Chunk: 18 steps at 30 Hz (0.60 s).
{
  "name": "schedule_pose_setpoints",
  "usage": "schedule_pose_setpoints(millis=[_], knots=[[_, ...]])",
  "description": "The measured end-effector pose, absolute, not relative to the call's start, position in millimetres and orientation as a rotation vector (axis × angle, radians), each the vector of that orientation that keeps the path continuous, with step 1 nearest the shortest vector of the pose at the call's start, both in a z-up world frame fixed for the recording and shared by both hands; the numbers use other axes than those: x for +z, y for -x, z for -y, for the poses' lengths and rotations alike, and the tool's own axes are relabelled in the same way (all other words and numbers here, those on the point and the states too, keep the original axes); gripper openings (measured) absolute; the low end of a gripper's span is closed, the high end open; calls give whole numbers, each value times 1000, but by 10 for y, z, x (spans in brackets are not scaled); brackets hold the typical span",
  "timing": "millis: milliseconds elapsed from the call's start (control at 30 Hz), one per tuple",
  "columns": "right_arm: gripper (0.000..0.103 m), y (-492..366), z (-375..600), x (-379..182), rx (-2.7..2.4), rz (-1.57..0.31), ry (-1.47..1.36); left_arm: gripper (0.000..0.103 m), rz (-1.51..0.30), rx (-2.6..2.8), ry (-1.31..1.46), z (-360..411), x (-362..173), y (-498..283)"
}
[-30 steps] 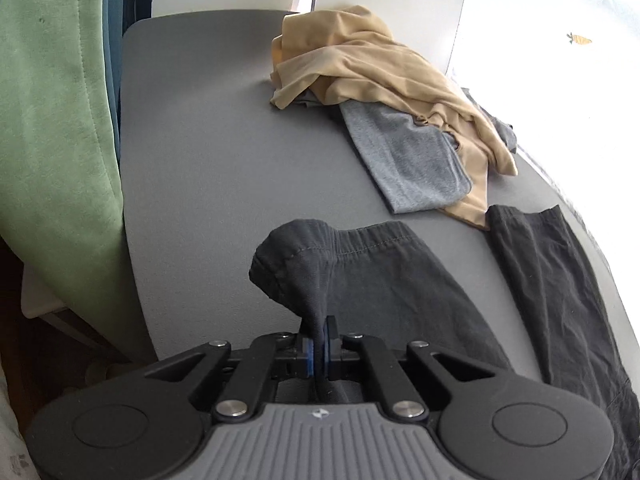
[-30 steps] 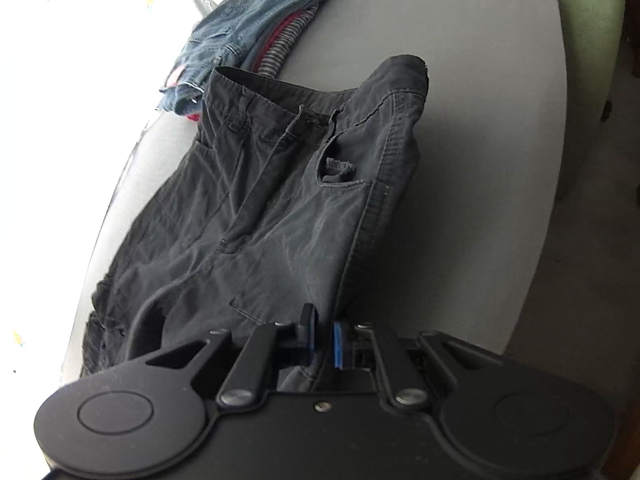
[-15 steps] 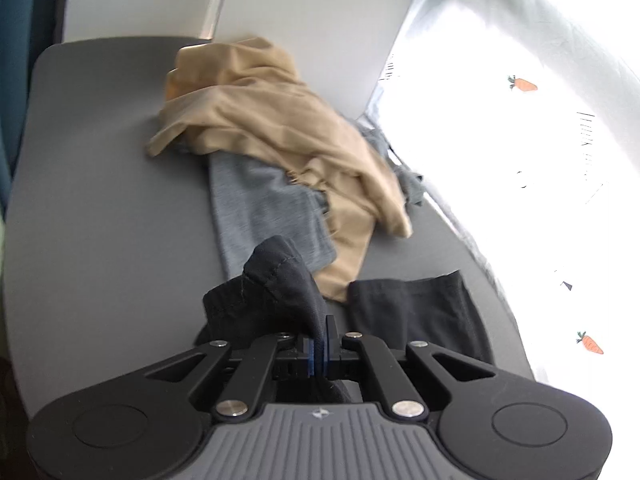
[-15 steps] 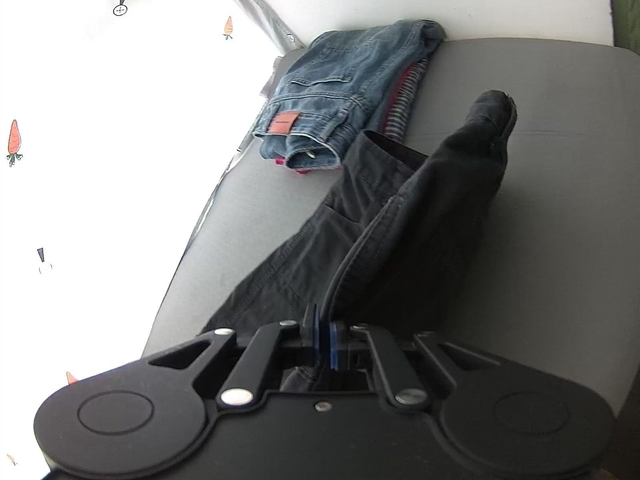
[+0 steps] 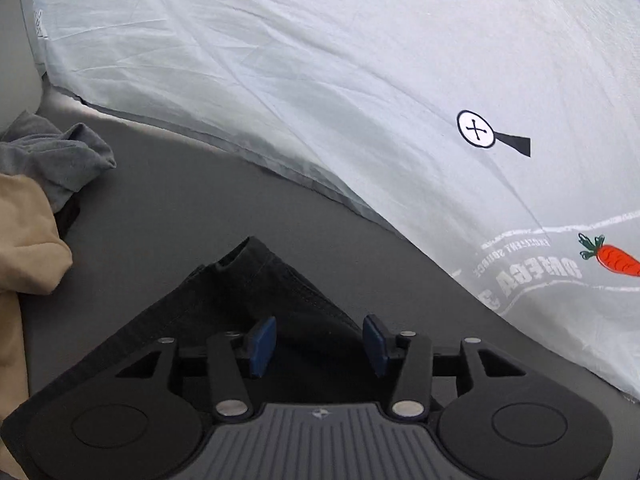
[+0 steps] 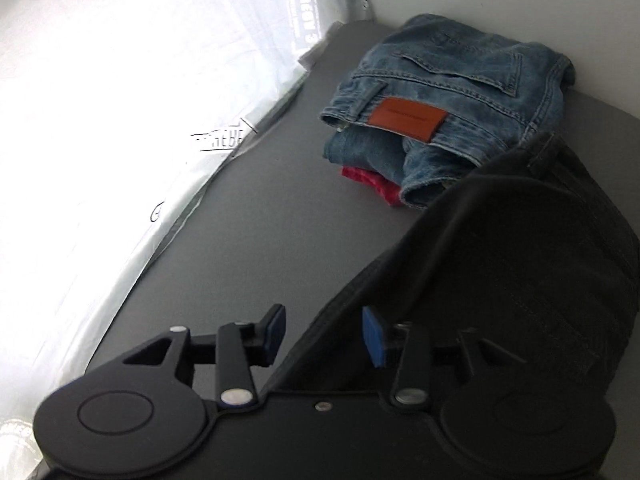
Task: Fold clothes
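The black shorts are laid folded on the grey table, and everything else is placed relative to them. In the left wrist view, the left gripper is seen directly over the shorts, jaws spread wide, blue pads apart with nothing pinched between them; dark fabric is seen in the gap below. A folded corner of the shorts is pointed away from the gripper toward the white curtain, which is hung along the table edge beyond the shorts and printed with a carrot and round marks. To the left of the shorts, a tan garment is piled, with a grey garment bunched behind it; both are apart from the shorts. In the right wrist view, the right gripper is held at the near edge of the shorts, jaws spread, one pad over the fabric edge and the other over bare table; nothing is gripped. Beyond the shorts, folded blue jeans with a brown patch are stacked on something red, just beside the far end of the shorts; contact cannot be told. The curtain is seen left of the shorts, overexposed.
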State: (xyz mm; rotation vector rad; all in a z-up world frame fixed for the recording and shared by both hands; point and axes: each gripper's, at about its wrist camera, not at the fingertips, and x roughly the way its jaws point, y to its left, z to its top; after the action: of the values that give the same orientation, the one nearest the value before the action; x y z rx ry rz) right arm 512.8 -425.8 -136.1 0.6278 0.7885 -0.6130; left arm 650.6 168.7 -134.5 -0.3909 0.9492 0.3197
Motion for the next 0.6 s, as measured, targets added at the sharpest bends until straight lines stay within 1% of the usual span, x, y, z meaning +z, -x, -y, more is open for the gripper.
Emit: schedule_pose_setpoints(millis=[33,67,100,133,200,300,333,400,500,600], knots=[[59,-5097,4089,-1319,-588,-766,-552,64,-923,330,342,-1633,-1333,-6379],[65,-5069,3876,-1272,-569,-762,-436,69,-897,339,293,-1579,-1321,-6251],[68,-5021,3670,-1251,-542,-762,-335,77,-872,358,253,-1548,-1293,-6083],[69,-4976,3464,-1235,-510,-764,-239,80,-848,383,235,-1561,-1259,-5877],[73,-4924,3079,-1276,-379,-791,-122,83,-815,448,222,-1636,-1207,-5484],[76,-4740,2501,-1352,-182,-823,4,87,-836,578,194,-1800,-1236,-5042],[77,-4660,2298,-1383,-115,-832,41,89,-850,596,195,-1866,-1279,-4930],[78,-4550,2002,-1457,-35,-866,95,89,-881,598,261,-2015,-1418,-4749],[78,-4418,1760,-1451,69,-893,89,89,-908,546,406,-2171,-1679,-4650],[78,-4279,1658,-1334,103,-881,103,89,-879,525,549,-2263,-1867,-4665]])
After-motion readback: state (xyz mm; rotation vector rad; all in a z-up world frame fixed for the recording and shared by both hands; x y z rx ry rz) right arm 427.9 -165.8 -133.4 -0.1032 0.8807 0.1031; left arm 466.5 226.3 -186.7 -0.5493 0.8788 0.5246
